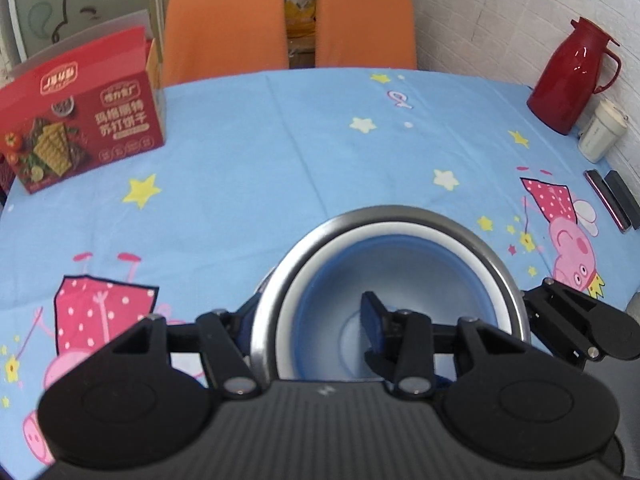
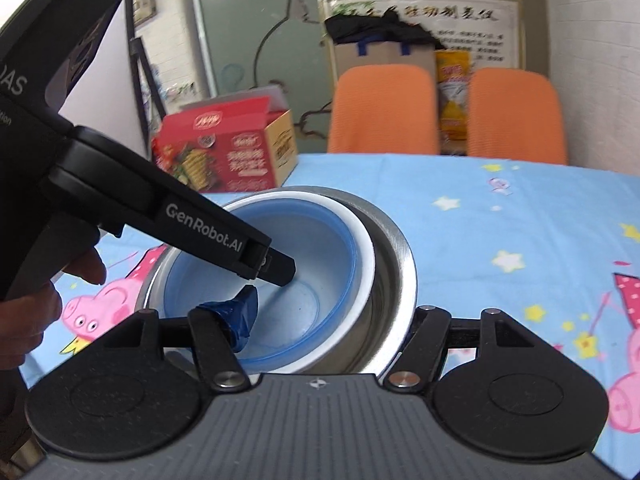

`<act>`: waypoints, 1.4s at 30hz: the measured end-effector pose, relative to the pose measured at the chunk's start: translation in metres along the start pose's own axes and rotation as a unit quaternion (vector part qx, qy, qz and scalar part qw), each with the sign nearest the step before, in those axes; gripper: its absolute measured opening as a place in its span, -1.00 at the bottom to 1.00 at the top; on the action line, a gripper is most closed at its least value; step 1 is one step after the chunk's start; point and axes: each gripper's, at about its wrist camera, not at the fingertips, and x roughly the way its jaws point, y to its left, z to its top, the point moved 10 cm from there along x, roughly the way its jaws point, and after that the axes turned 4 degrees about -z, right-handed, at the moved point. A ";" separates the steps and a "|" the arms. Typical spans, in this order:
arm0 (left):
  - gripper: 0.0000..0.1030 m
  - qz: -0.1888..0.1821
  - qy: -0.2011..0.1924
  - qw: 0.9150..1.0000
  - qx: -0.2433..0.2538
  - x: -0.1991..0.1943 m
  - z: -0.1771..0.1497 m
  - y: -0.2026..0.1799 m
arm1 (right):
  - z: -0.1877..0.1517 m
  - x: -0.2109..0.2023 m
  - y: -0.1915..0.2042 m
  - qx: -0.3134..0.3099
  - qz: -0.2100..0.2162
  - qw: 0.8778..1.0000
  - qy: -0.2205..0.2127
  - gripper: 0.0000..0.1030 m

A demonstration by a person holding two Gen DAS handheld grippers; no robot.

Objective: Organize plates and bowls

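Note:
A nested stack stands on the table: a steel bowl [image 1: 472, 236] outermost, a white bowl [image 1: 400, 230] in it, a blue bowl [image 1: 404, 272] innermost. It also shows in the right wrist view, steel bowl [image 2: 396, 248], white bowl [image 2: 366, 248], blue bowl [image 2: 312, 280]. My left gripper [image 1: 308, 320] straddles the stack's left wall, one finger [image 1: 372, 320] inside the blue bowl, the other outside. My right gripper [image 2: 328, 316] straddles the near-right wall, its left finger [image 2: 242, 316] inside the blue bowl. I cannot tell how tightly either grips. The left gripper's body [image 2: 192, 228] reaches in from the left.
A blue cartoon tablecloth [image 1: 280, 160] covers the table. A red cracker box [image 1: 80, 120] stands at the far left. A red thermos jug [image 1: 568, 76], a white cup [image 1: 602, 132] and two dark flat items [image 1: 612, 200] are at the right edge. Two orange chairs [image 1: 288, 20] stand behind.

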 end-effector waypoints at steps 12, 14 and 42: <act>-0.20 -0.009 0.015 1.000 -0.011 0.032 -0.022 0.004 | -0.032 0.019 0.001 0.001 -0.004 0.999 0.040 0.03; -0.20 -0.006 0.013 1.000 -0.002 0.035 -0.022 0.001 | -0.034 0.022 -0.003 0.007 -0.004 0.999 0.044 0.03; 0.85 0.148 -0.214 0.961 -0.095 -0.064 -0.041 -0.023 | -0.022 -0.039 -0.102 0.137 -0.060 0.987 -0.062 0.09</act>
